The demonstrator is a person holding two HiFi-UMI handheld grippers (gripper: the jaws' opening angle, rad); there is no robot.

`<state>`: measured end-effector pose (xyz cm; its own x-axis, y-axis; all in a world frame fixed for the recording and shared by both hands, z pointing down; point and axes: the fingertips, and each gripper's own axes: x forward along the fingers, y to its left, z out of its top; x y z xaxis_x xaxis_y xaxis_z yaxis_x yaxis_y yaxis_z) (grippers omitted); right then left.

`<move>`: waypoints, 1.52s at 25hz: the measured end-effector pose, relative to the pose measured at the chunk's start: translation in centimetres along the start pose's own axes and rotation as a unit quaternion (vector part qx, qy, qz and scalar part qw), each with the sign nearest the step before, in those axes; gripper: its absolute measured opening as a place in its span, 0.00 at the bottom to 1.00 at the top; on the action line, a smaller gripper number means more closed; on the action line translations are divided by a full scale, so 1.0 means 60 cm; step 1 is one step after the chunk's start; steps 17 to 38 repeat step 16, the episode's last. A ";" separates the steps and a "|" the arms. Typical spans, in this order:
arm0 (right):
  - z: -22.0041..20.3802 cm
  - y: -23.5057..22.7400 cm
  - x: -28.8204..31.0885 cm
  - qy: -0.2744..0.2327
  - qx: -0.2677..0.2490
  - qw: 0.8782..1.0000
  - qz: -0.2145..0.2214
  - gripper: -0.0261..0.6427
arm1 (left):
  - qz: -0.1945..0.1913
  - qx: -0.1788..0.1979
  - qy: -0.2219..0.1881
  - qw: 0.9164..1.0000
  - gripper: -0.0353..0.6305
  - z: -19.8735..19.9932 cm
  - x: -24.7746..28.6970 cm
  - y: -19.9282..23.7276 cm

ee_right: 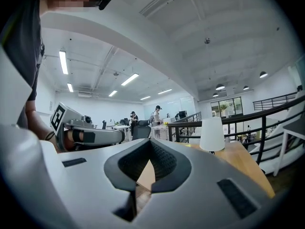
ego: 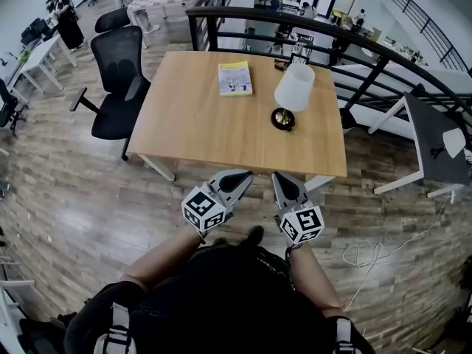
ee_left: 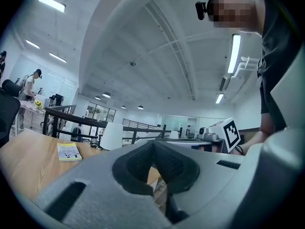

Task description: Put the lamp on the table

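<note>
The lamp (ego: 293, 93) stands upright on the wooden surface (ego: 206, 127), toward its far right part, with a white shade over a dark round base; a yellow booklet (ego: 235, 78) lies flat to the lamp's left, apart from it, near the far edge; the left tongs (ego: 244, 174) and the right tongs (ego: 278, 175) hover side by side at the surface's near edge, both pointing across it and well short of the lamp; in the left gripper view the jaws meet tip to tip with nothing between them, leaving only a small gap behind the tips; the right gripper view shows the same, jaws closed together and empty; a black office chair (ego: 120, 80) stands at the surface's left side; a dark railing (ego: 332, 29) curves behind the far edge.
</note>
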<state>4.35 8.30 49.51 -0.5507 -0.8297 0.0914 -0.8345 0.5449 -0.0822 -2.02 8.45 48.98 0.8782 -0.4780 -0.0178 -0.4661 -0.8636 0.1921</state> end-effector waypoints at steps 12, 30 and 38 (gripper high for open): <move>-0.016 0.134 -0.023 -0.002 0.018 1.000 -0.025 0.06 | -0.055 -0.020 0.006 0.998 0.06 -0.016 -0.122 -0.051; -0.020 0.156 -0.030 0.002 0.017 0.999 -0.027 0.06 | -0.066 -0.024 0.011 0.997 0.06 -0.025 -0.139 -0.071; -0.020 0.156 -0.030 0.002 0.017 0.999 -0.027 0.06 | -0.066 -0.024 0.011 0.997 0.06 -0.025 -0.139 -0.071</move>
